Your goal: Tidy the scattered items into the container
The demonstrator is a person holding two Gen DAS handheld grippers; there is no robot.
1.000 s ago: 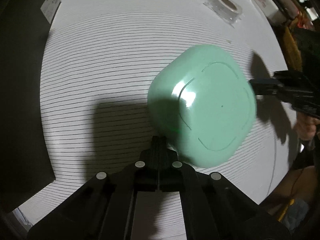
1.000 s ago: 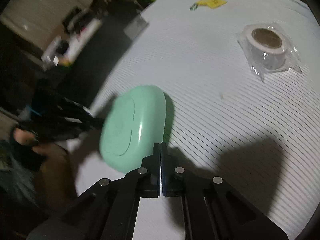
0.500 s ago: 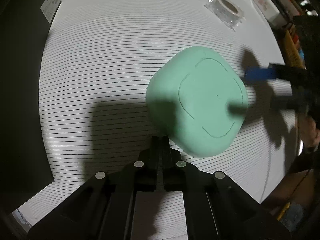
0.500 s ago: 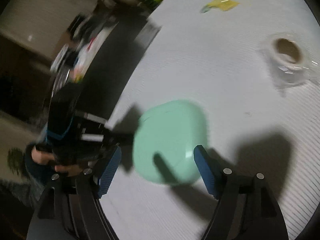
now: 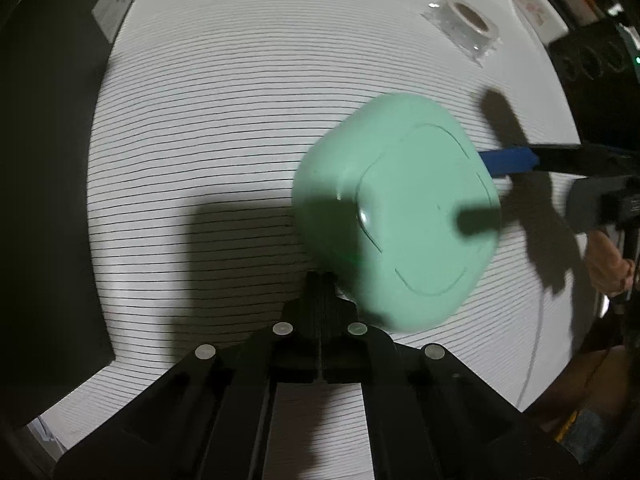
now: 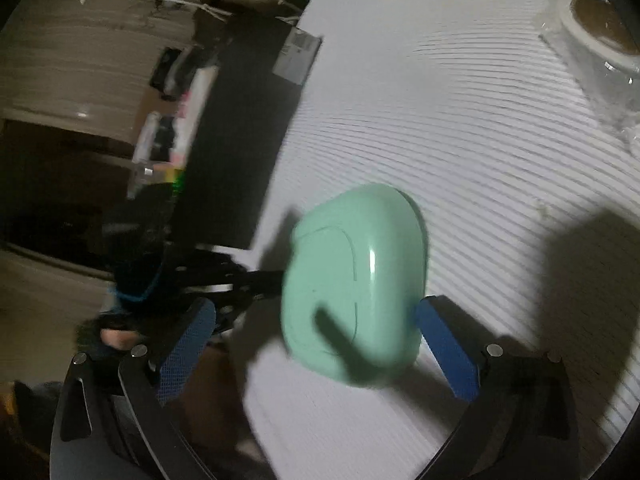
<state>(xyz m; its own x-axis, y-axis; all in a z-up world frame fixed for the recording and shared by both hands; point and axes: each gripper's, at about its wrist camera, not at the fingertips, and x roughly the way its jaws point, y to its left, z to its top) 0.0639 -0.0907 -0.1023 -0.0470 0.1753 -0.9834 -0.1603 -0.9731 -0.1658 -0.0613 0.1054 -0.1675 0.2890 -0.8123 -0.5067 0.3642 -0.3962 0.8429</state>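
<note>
A white striped table [image 5: 200, 128] fills the left wrist view, bare at upper left. The left gripper [image 5: 320, 284], jaws closed, pinches the upturned mint-green container [image 5: 400, 216] by its edge; the right gripper [image 6: 316, 340], opening wide, straddles it untouched

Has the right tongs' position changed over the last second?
Yes. In the left wrist view, the right tongs have pushed inward from the right, now straddling the green container, jaws opening.
</note>
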